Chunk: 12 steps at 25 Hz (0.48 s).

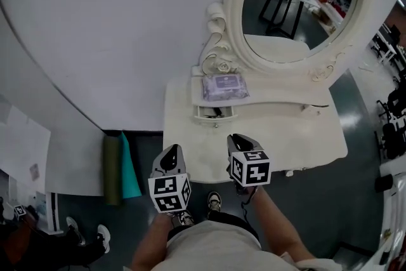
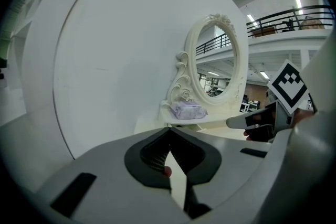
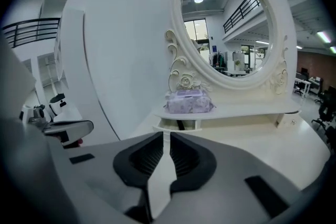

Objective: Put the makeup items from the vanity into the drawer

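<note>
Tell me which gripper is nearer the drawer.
Right. The right gripper is in front of the drawer, slightly rightward; the left gripper is farther back and leftward.

In the head view the vanity (image 1: 285, 130) fills the middle right, with its mirror (image 1: 304, 3) at the upper right. A packet (image 1: 224, 86) lies on the shelf (image 1: 279, 97) below the mirror's left side, directly above the open drawer (image 1: 214, 112). My left gripper (image 1: 171, 154) and right gripper (image 1: 240, 141) sit side by side at lower centre, over the vanity's near edge.
</note>
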{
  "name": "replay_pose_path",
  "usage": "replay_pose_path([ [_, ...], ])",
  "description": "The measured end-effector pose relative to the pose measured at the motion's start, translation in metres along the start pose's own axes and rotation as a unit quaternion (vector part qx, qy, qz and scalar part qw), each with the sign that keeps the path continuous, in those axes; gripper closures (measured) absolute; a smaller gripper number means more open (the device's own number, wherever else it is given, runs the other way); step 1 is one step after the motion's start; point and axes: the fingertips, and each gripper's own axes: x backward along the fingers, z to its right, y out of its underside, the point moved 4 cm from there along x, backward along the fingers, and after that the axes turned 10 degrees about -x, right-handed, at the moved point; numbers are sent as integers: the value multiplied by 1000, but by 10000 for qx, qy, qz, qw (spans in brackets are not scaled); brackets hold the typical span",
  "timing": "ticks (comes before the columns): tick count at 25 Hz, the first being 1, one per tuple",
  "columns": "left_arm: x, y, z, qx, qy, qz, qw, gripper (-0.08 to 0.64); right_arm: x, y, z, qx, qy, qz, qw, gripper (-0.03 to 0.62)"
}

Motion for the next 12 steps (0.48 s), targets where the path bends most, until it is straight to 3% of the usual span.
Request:
replay_pose_path([
  [12,43,21,11,-171,600,-40,9980,555,63,45,-12,-608,462,672,9948,572],
])
